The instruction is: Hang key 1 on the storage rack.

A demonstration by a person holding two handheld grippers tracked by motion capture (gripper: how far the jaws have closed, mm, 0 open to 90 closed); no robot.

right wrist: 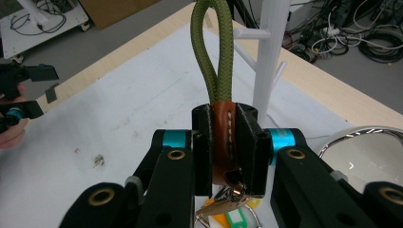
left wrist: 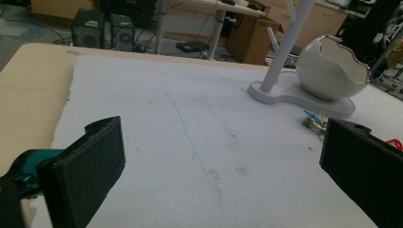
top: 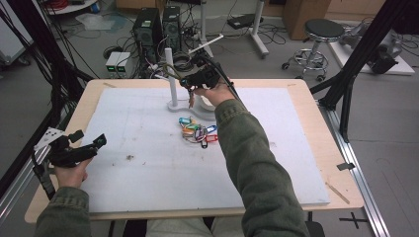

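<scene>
Held the right gripper (right wrist: pixel 223 118) shut on the key strap (right wrist: pixel 214 47), with the jaws pressed flat on both faces of its brown leather tab (right wrist: pixel 222 142) and the loop end up. Judged this grip chosen to leave the loop free for hanging on a peg. Found strap and gripper at upper centre of the high view, just beside the stand (top: pixel 170 74). Held the left gripper (top: pixel 91 143) wide and empty, low at the left edge of the high view and well apart from the work. Judged it parked clear of the reach.

Noted the remaining items by size:

- Table (top: pixel 321 148): pale wood with rounded corners.
- Foam sheet (top: pixel 148 163): white, matt, faintly scuffed and spotted. Laid over most of the table, presumably as a soft work surface.
- Stand: white, smooth, a slim upright post with short angled pegs on a flat lobed base (left wrist: pixel 294 97).
- Bowl (left wrist: pixel 332 66): white, glossy, shaped like a broken eggshell with a jagged rim. Seated on the same base, at upper right of the left gripper view.
- Key tags (top: pixel 197 131): small coloured plastic labels on rings, heaped on the foam below the stand at centre frame.
- Strap loop: olive woven cord, round in section.
- Tab: stitched leather with a pale seam.
- Metal ring (right wrist: pixel 223 202): hung below the tab at the bottom of the right gripper view.
</scene>
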